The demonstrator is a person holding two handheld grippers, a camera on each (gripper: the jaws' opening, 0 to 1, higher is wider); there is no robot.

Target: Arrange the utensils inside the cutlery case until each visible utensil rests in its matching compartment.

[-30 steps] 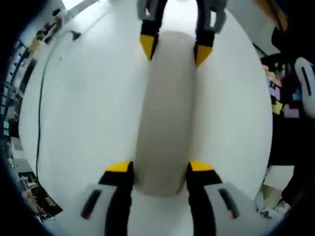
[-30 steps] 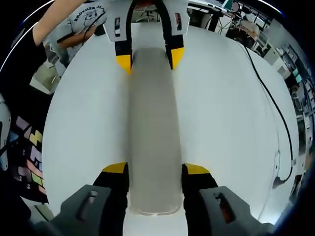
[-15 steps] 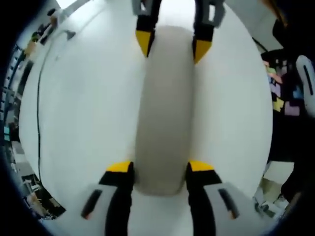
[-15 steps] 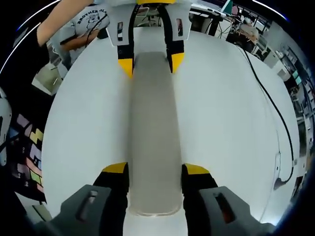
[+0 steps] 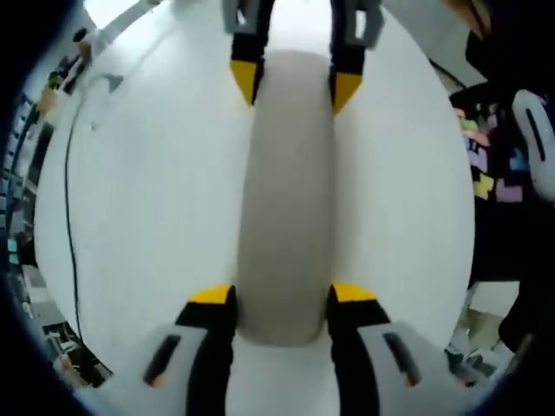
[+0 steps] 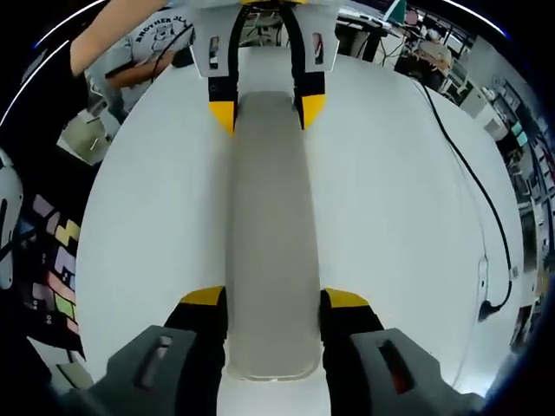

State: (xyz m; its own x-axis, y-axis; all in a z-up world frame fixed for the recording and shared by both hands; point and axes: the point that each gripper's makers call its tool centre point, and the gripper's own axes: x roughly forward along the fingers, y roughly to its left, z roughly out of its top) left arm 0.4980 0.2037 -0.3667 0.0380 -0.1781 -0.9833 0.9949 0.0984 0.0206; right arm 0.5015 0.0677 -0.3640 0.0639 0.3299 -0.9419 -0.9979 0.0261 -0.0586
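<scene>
A long grey cutlery case [image 5: 286, 199] with rounded ends lies lengthwise over the white table [image 5: 156, 191]; its top is plain and no utensils show. My left gripper [image 5: 282, 295] is shut on its near end, with a yellow-tipped jaw against each side. At the far end my right gripper [image 5: 297, 82] clamps it the same way. In the right gripper view the case [image 6: 267, 217] runs up from my right gripper [image 6: 274, 298], shut on the near end, to my left gripper [image 6: 266, 111] on the far end.
A black cable [image 6: 473, 173] trails across the table [image 6: 390, 217] on one side, seen also as a cable [image 5: 69, 217] in the left gripper view. A person in a grey printed shirt [image 6: 147, 43] stands past the table edge. Coloured floor tiles [image 6: 52, 286] lie below it.
Both views have shifted slightly with the hands. Each gripper keeps the same hold on its end of the case.
</scene>
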